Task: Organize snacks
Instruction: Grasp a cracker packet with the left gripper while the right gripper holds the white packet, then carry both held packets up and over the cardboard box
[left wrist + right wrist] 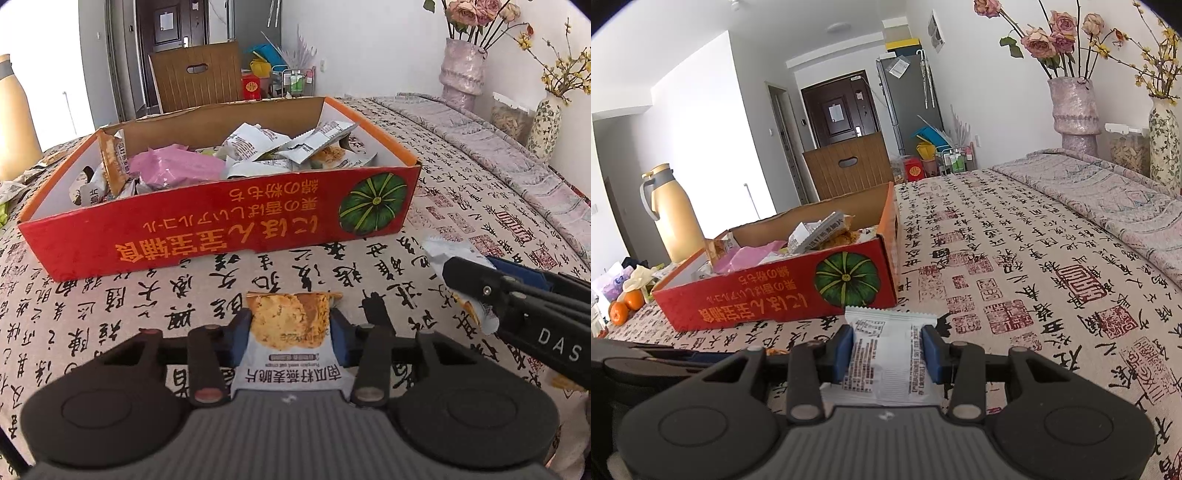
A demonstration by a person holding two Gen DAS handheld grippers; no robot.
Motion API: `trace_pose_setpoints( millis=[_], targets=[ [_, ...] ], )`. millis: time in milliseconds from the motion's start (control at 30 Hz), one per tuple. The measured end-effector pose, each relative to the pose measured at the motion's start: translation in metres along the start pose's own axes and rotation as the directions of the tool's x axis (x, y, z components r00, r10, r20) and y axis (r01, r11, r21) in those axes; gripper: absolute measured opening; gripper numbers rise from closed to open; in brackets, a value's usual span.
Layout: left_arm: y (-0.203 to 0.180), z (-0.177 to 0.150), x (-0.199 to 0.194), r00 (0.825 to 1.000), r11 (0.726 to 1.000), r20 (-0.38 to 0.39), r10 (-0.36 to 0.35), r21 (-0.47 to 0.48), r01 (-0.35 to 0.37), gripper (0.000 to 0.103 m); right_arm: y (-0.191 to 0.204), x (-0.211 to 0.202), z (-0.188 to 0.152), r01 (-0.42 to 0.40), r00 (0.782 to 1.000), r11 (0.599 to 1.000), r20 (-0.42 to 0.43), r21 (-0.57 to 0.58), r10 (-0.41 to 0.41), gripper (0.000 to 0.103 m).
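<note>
A red cardboard box [221,218] with a pumpkin picture sits on the table and holds several snack packets [255,147] and a pink bag [173,170]. My left gripper [291,332] is shut on a snack packet [290,343] with a crisp picture, in front of the box. My right gripper [888,350] is shut on a white snack packet [886,354] with its printed back up. It also shows at the right of the left wrist view [476,291]. The box also shows in the right wrist view [783,299], ahead and to the left.
A calligraphy-print cloth [1015,277] covers the table. A yellow thermos [674,218] and oranges [626,306] stand left of the box. Flower vases [1075,114] and a jar [1126,147] stand at the far right. A wooden chair back [195,77] is behind the table.
</note>
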State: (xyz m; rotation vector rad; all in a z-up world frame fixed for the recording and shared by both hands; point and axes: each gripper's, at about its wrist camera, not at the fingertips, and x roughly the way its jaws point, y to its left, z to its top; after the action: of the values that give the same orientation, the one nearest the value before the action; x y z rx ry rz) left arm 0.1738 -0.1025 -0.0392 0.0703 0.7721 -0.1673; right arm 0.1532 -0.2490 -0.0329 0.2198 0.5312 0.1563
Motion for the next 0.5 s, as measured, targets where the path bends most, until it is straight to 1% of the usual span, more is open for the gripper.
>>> trace_pose_setpoints(
  millis=[167, 500],
  targets=[
    [0.002, 0.000, -0.010, 1.000, 1.000, 0.026, -0.008, 0.001, 0.008, 0.044, 0.005, -0.001, 0.000, -0.001, 1.000, 1.000, 0.005, -0.010, 0.001, 0.040],
    [0.014, 0.017, -0.040, 0.991, 1.000, 0.133, -0.009, -0.014, 0.011, 0.044, 0.017, -0.008, 0.011, -0.007, 0.999, 0.999, 0.046, -0.043, 0.009, 0.040]
  ],
)
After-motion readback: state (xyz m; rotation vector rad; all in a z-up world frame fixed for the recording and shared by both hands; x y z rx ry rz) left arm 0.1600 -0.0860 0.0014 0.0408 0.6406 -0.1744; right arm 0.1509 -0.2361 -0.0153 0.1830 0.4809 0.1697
